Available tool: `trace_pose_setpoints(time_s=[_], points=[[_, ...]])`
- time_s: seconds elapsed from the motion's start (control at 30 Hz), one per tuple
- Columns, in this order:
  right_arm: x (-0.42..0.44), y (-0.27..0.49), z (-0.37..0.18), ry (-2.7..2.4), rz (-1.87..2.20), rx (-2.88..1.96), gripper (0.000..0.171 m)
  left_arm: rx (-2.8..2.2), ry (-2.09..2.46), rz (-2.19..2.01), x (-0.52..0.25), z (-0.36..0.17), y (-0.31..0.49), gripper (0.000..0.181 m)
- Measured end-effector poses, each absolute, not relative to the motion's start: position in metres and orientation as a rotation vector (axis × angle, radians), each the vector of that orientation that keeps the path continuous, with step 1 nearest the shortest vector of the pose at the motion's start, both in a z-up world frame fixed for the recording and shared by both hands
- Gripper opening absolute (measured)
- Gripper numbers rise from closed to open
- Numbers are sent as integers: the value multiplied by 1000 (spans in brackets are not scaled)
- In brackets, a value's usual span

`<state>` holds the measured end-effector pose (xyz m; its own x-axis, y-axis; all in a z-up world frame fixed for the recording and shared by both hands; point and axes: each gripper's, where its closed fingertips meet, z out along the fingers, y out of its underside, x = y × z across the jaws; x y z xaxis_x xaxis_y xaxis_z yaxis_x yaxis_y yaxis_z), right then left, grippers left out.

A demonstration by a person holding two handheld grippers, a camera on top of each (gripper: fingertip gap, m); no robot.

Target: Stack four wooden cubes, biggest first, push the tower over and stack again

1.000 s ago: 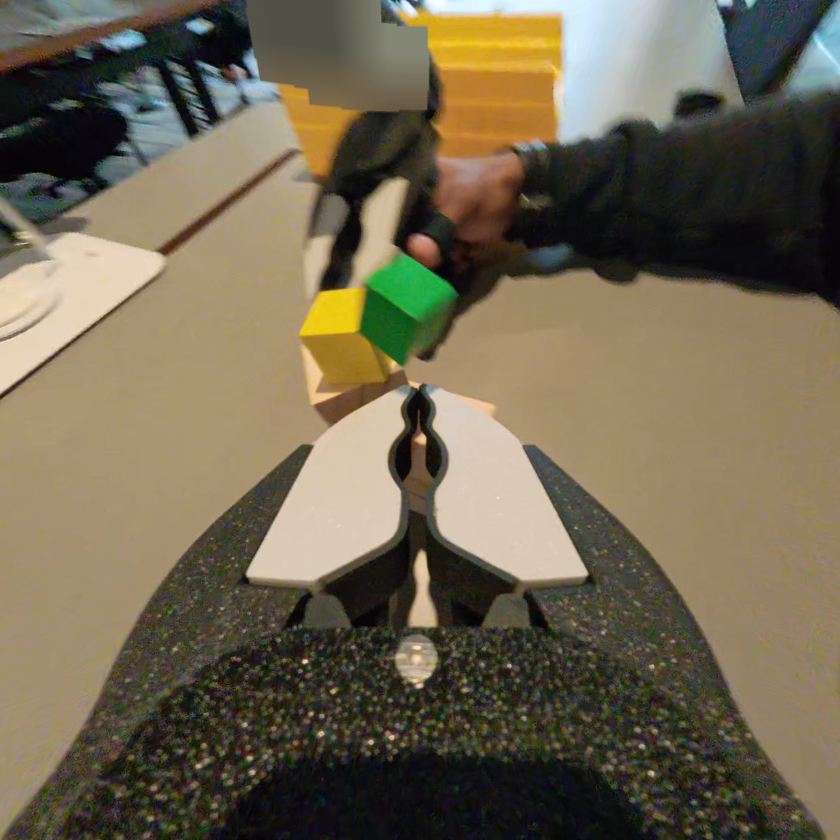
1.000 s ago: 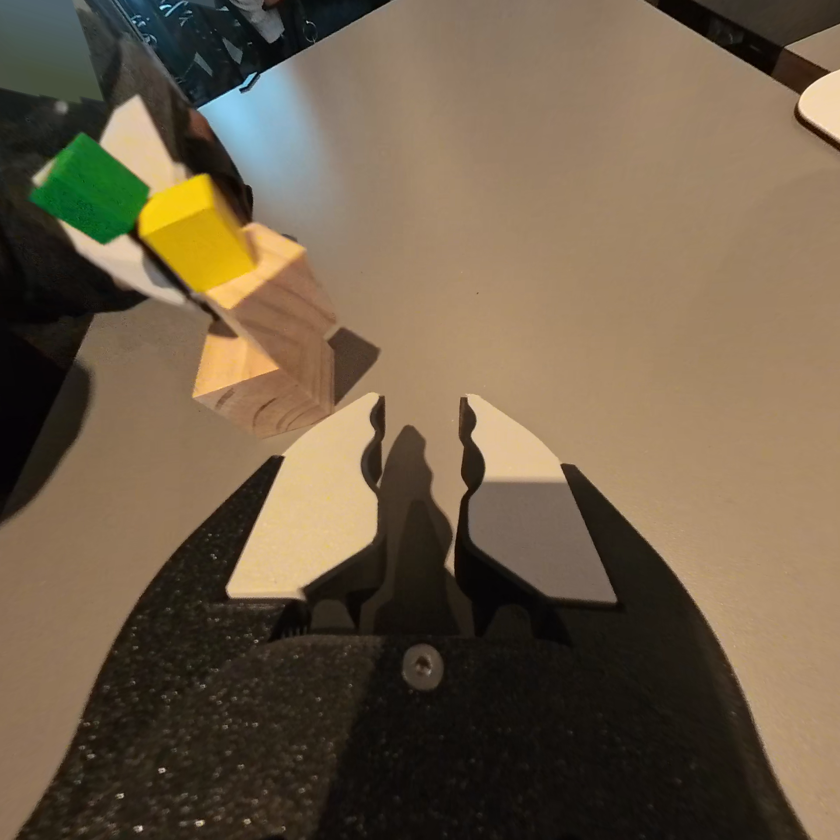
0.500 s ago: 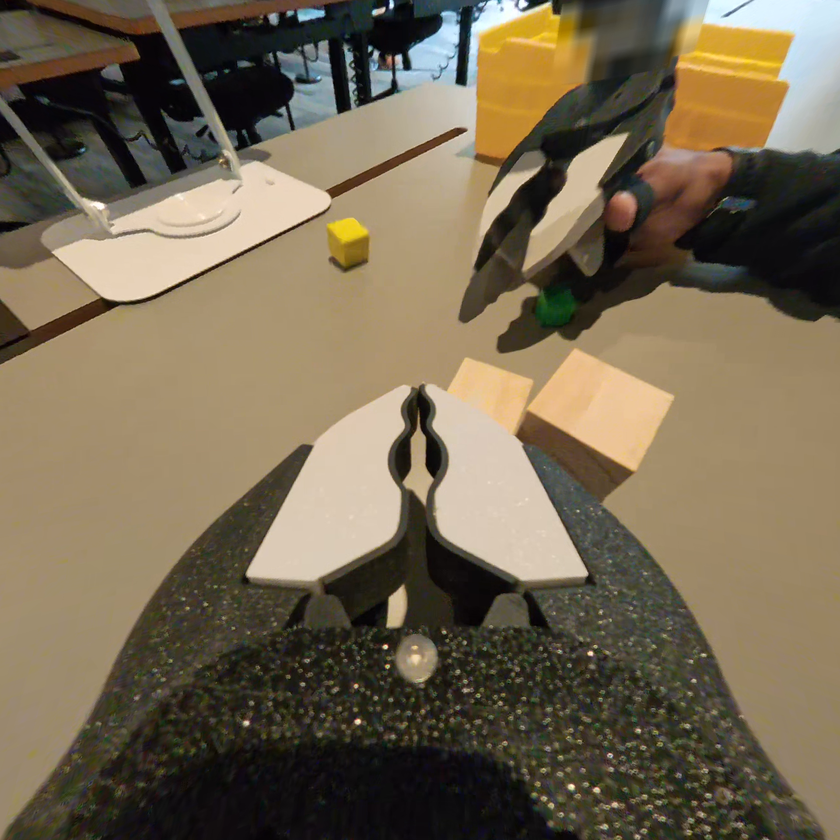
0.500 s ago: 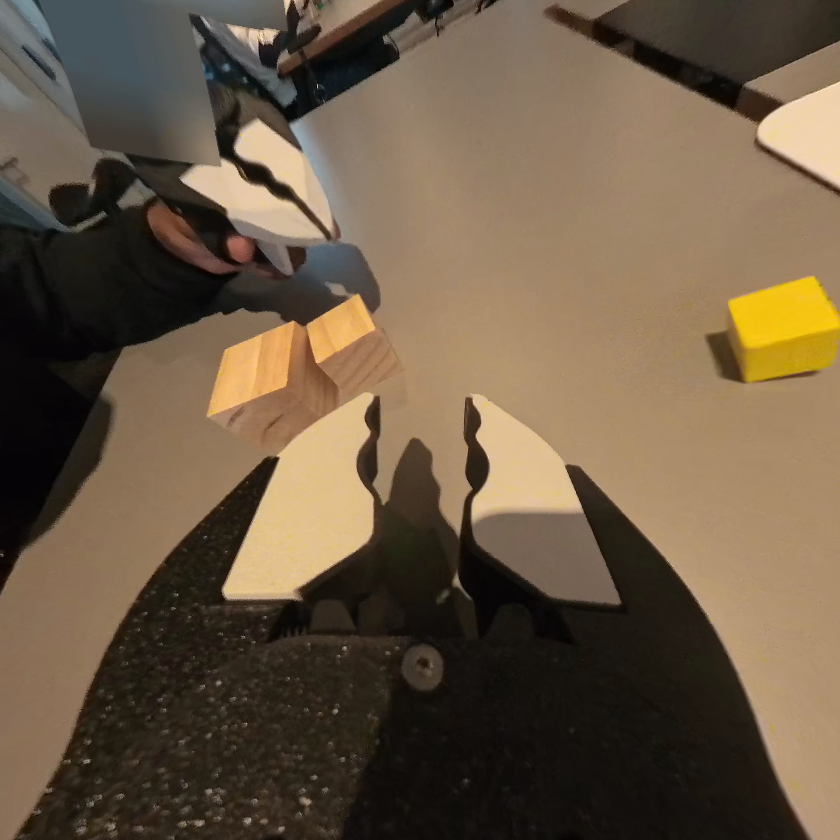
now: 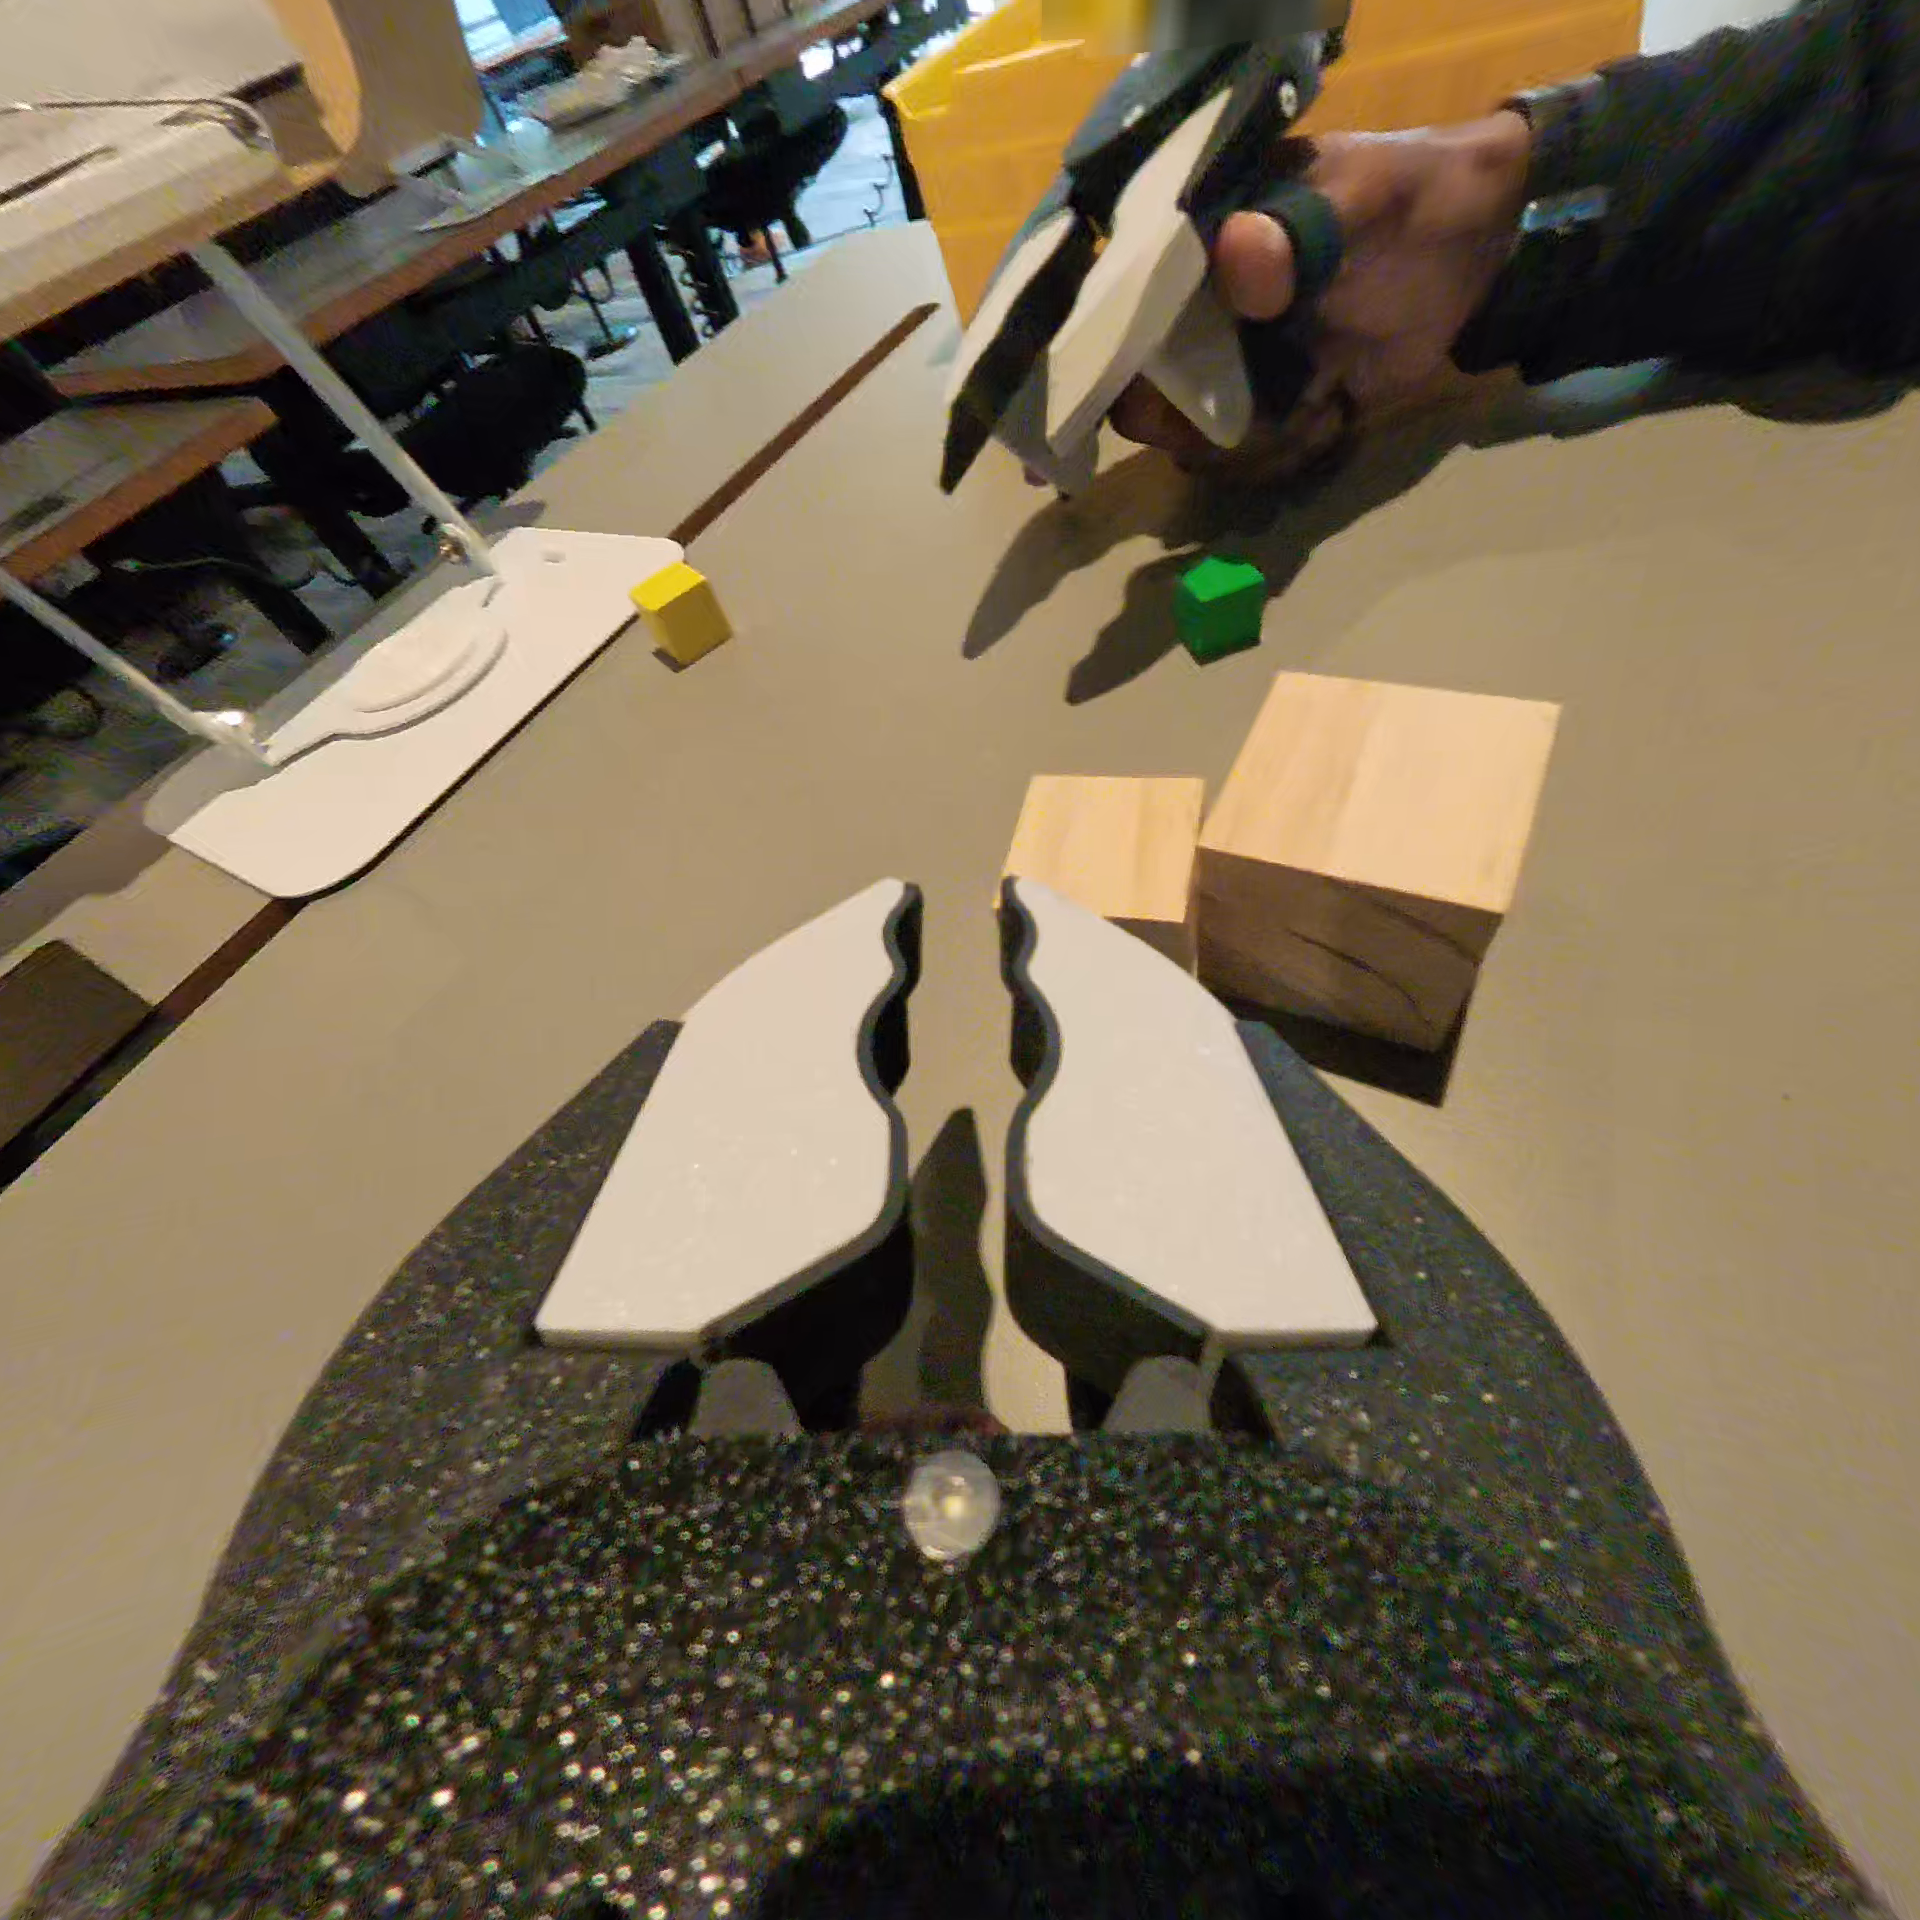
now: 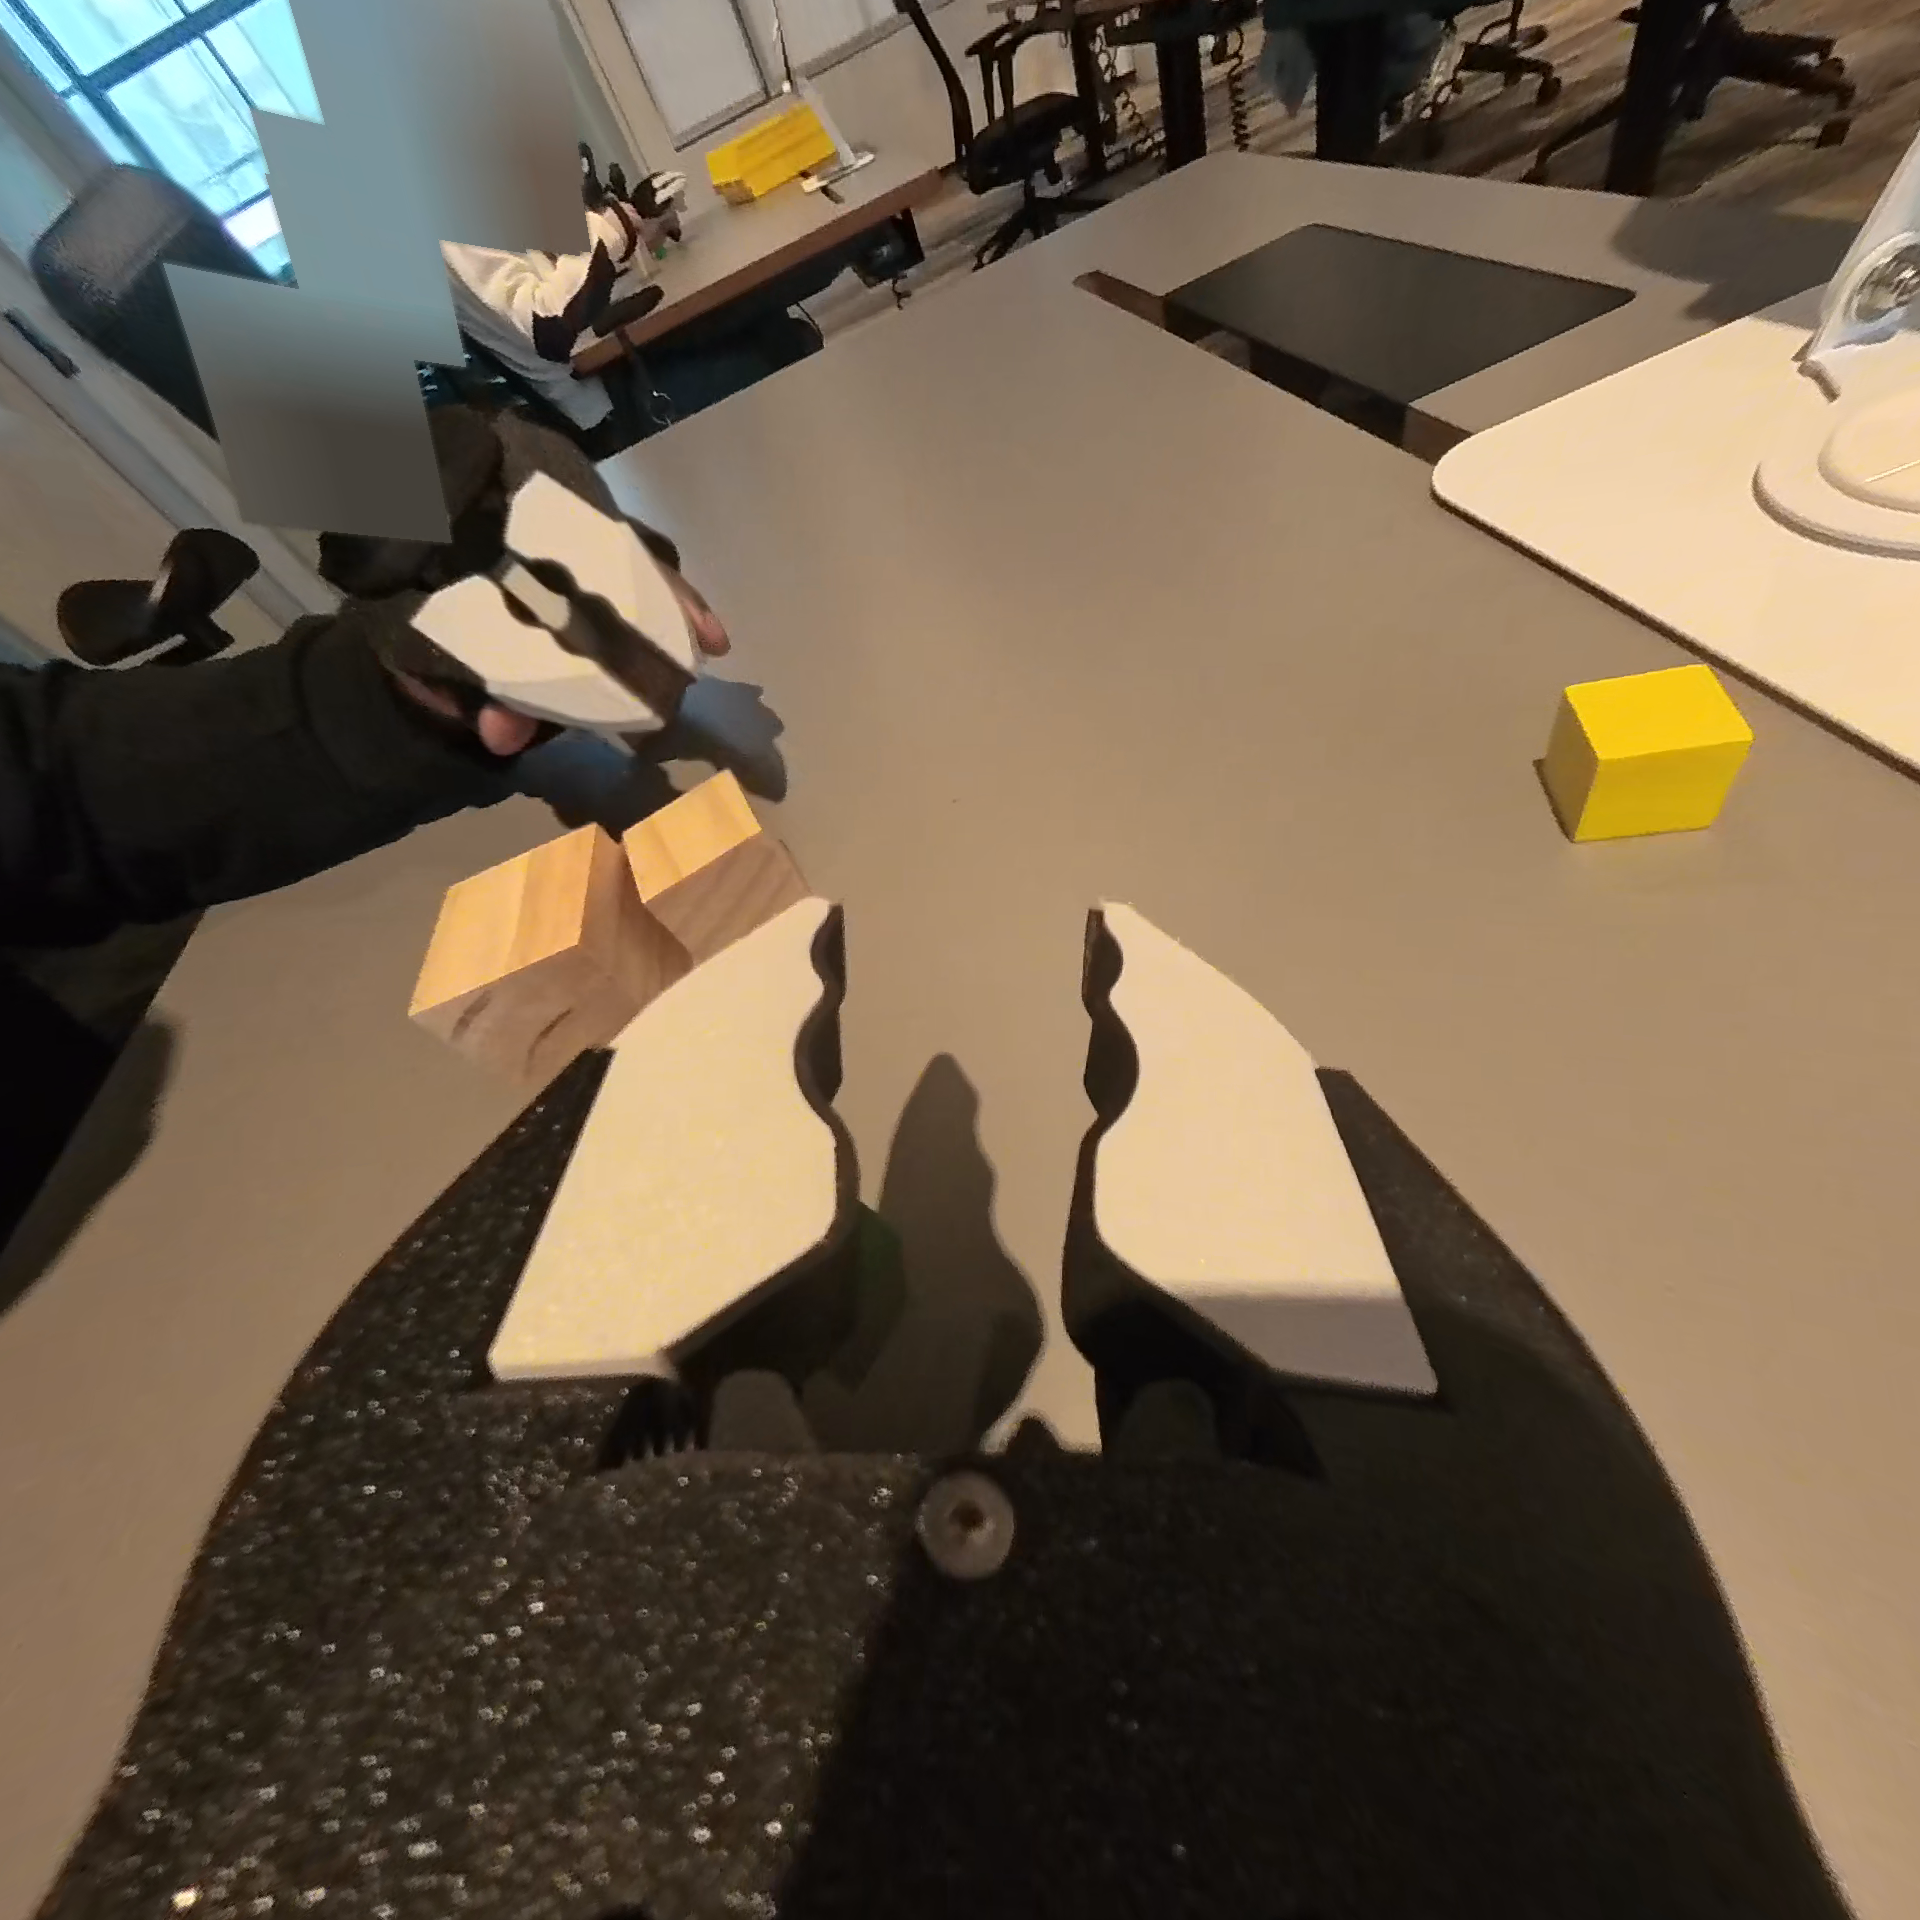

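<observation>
Four cubes lie apart on the grey table. The big wooden cube [image 5: 1371,831] and the medium wooden cube [image 5: 1107,847] sit side by side, touching. The green cube [image 5: 1216,608] lies beyond them and the yellow cube [image 5: 681,613] far left by a white plate. My left gripper [image 5: 958,899] is empty and slightly open, its right tip just in front of the medium cube. My right gripper [image 6: 961,925] is open and empty above the table, with the wooden cubes [image 6: 520,935] to its left and the yellow cube [image 6: 1642,748] to its right. The green cube does not show clearly there.
A white base plate with a clear stand [image 5: 416,707] lies at the table's left edge and also shows in the right wrist view [image 6: 1662,520]. Yellow bins [image 5: 997,135] stand at the far end. A black panel [image 6: 1392,301] lies on the neighbouring table. Tip to tip, the grippers are about 15 centimeters apart.
The tower fell: the cubes were tumbling a second ago and now lie scattered and at rest. My left gripper has opened a little. My right gripper has opened wider and lifted away.
</observation>
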<state>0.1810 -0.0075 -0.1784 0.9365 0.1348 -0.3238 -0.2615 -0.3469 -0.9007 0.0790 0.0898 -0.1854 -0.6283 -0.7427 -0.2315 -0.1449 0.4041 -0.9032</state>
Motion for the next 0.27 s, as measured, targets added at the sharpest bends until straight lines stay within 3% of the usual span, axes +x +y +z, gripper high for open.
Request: trace_pose_setpoints(time_s=[0.1,0.27], points=[[178,-6,-182,81,433,-1908,44,-721,2115,-1206,76,-193,83,29],[177,-6,-182,88,490,-1901,44,-675,2231,-1146,72,-207,74,36]])
